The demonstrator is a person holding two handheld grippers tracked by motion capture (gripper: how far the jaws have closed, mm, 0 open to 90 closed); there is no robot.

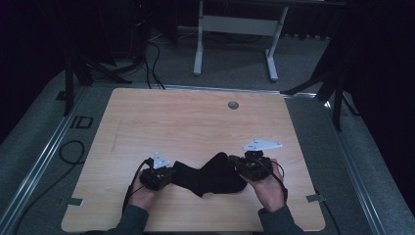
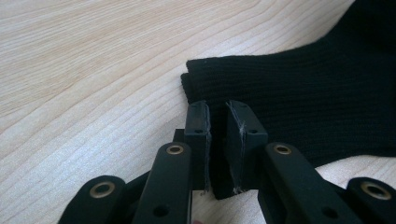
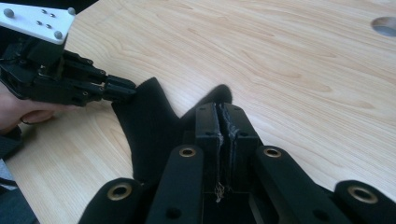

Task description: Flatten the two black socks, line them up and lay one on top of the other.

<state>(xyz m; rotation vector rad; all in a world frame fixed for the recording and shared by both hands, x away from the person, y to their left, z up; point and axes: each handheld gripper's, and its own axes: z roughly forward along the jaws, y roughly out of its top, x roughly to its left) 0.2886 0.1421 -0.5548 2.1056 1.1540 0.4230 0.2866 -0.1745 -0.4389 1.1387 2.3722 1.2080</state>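
Two grippers are in my hands, and both are closed on the same black ribbed knit sock (image 1: 210, 174), which lies on the pale wood-grain table (image 1: 195, 117) between them.

My left gripper (image 2: 218, 135) has its jaws pinched on the folded edge of the sock's open cuff end; a thin layer of black fabric sits in the narrow slot between the pads, and the rest of the sock spreads away ahead and to the right of the jaws. In the high view that gripper (image 1: 172, 172) sits at the sock's left end, with my left hand (image 1: 143, 195) wrapped round it from behind.

My right gripper (image 3: 219, 126) has its jaws pressed together with black fabric caught between them. A bump of the sock rises just beyond the tips, and the rest of it runs off to the left of the jaws, towards my other gripper. In the high view my right hand (image 1: 268, 188) holds that gripper (image 1: 234, 165) at the sock's right end.

Beyond both grippers, near the table's far edge, sits a small round grey cable port (image 1: 233, 105).
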